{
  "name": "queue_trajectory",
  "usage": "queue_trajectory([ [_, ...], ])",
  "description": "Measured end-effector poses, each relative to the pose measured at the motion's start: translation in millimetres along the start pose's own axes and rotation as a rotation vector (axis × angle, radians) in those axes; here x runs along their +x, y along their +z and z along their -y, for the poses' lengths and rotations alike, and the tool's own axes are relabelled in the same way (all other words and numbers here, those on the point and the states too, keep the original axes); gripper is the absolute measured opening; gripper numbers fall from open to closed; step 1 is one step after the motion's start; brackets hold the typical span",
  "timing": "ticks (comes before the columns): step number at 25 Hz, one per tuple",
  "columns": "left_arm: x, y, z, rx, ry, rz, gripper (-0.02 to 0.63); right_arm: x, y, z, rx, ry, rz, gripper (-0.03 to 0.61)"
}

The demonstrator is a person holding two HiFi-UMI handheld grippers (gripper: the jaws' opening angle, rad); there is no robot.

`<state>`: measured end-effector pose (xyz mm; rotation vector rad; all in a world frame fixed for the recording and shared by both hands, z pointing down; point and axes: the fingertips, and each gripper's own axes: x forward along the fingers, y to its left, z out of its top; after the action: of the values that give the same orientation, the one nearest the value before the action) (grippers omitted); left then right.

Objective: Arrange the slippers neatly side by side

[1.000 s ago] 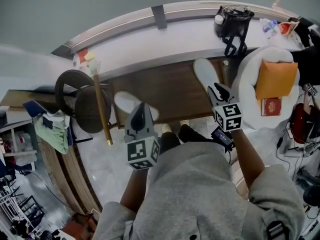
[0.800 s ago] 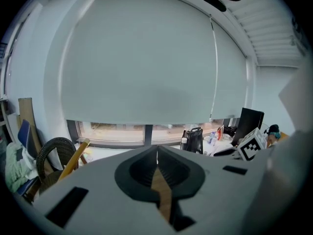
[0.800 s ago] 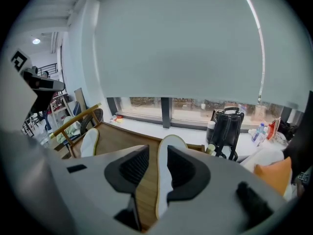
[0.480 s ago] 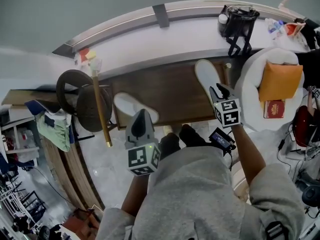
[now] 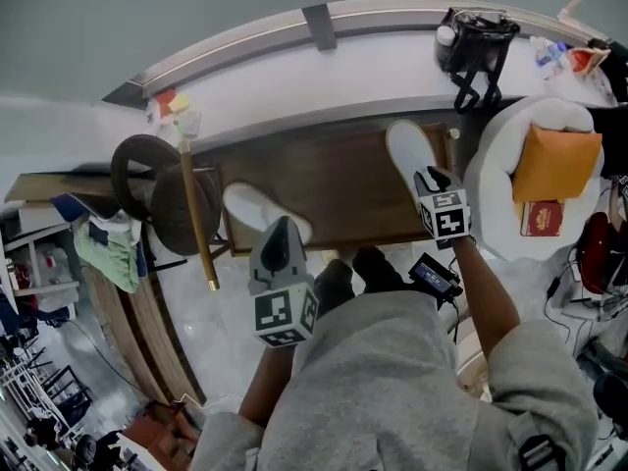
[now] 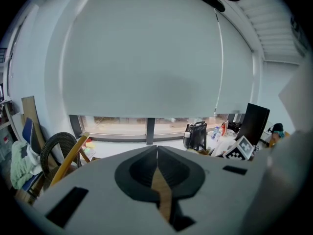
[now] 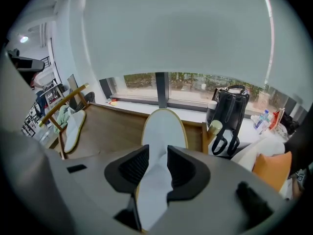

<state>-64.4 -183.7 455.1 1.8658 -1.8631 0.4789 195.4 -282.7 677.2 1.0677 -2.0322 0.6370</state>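
Observation:
Two white slippers lie on the dark wooden table (image 5: 339,189). My right gripper (image 5: 438,179) is shut on the heel end of the right slipper (image 5: 408,148), whose toe points away towards the window. In the right gripper view that slipper (image 7: 164,126) runs out between the jaws of the right gripper (image 7: 157,153), low over the wood. The left slipper (image 5: 257,207) lies slanted at the table's left; it also shows as the left slipper (image 7: 74,125) far off. My left gripper (image 5: 280,235) hovers at its near end, shut and empty; the left gripper (image 6: 157,153) shows only wood through its slit.
A round wicker chair (image 5: 157,194) and a long yellow wooden handle (image 5: 196,204) stand left of the table. A black bag (image 5: 473,39) sits on the white window ledge. A white armchair (image 5: 491,180) with an orange cushion (image 5: 554,160) is at the right. My black-socked feet (image 5: 371,263) stand at the near edge.
The right gripper has sunk towards the table with the slipper in it and shifted slightly away from me. The left gripper has hardly moved.

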Motion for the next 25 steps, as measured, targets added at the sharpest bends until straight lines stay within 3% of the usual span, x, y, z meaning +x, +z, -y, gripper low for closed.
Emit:
queue_trajectory([
  [7,-3,-1,-7,-0.003,0.02,-0.009,0.015,21,-9,3,0.022,-0.003,-0.049,0.107],
  [9,-4,-3,-10,-0.002,0.024,-0.012,0.015,23,-8,1,0.01,-0.014,-0.049,0.067],
  [11,-6,-4,-13,-0.002,0.027,-0.01,0.015,22,-5,-2,0.004,-0.013,-0.036,0.041],
  [25,-23,8,-30,0.003,-0.023,0.052,0.015,-14,32,-36,0.017,-0.04,0.058,0.038],
])
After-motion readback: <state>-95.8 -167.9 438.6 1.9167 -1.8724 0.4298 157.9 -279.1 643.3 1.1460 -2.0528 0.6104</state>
